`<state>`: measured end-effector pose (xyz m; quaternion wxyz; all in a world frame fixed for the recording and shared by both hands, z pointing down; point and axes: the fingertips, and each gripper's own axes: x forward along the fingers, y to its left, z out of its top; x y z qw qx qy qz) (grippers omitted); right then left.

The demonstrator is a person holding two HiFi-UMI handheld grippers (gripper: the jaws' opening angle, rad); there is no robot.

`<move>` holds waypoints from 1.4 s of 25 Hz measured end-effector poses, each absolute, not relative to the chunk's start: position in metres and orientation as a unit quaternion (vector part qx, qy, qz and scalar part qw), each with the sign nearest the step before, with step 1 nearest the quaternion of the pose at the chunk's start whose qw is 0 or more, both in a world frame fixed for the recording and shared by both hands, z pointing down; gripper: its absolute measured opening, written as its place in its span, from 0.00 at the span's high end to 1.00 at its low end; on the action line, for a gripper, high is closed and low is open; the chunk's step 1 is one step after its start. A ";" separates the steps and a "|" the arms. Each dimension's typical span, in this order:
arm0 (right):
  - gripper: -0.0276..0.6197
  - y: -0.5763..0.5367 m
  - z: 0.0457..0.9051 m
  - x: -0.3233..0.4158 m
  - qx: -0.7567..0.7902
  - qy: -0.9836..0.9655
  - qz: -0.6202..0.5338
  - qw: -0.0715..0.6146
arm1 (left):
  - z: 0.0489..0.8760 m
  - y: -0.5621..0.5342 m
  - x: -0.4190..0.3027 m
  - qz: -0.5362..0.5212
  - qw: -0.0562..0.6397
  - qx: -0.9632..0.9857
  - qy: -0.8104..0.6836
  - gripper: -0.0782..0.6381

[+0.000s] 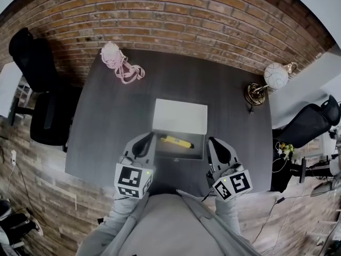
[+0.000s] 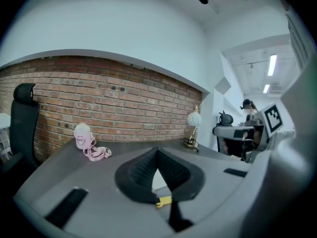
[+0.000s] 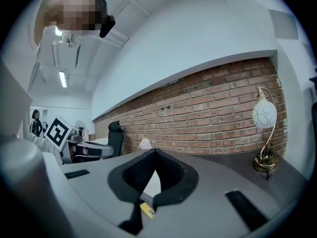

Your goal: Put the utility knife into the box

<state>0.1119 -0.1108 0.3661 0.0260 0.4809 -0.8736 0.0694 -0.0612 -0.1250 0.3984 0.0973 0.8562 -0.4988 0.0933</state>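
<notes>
The yellow utility knife (image 1: 177,141) lies inside the open grey box (image 1: 179,156), whose white lid (image 1: 180,116) stands up behind it. My left gripper (image 1: 143,144) hangs at the box's front left corner, shut with nothing in it. At the box's right side, my right gripper (image 1: 217,146) is also shut and empty. In the left gripper view the tips of the left gripper (image 2: 157,152) meet, and a bit of the knife (image 2: 164,201) shows below them. The right gripper (image 3: 155,152) looks the same in its own view, with the knife (image 3: 146,209) beneath.
A pink pouch with a strap (image 1: 120,64) lies at the table's far left. A brass lamp with a white globe (image 1: 269,82) stands at the far right. Black office chairs (image 1: 35,63) flank the dark table (image 1: 224,100), which backs onto a brick wall.
</notes>
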 end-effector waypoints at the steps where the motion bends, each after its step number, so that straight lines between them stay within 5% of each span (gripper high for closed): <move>1: 0.93 -0.111 0.367 0.112 0.481 -0.874 0.070 0.027 | 0.399 -0.125 -0.061 0.093 0.098 0.856 -0.498 0.87; 35: 0.93 -0.120 0.390 0.106 0.471 -0.876 0.081 0.063 | 0.418 -0.134 -0.063 0.104 0.119 0.853 -0.497 0.87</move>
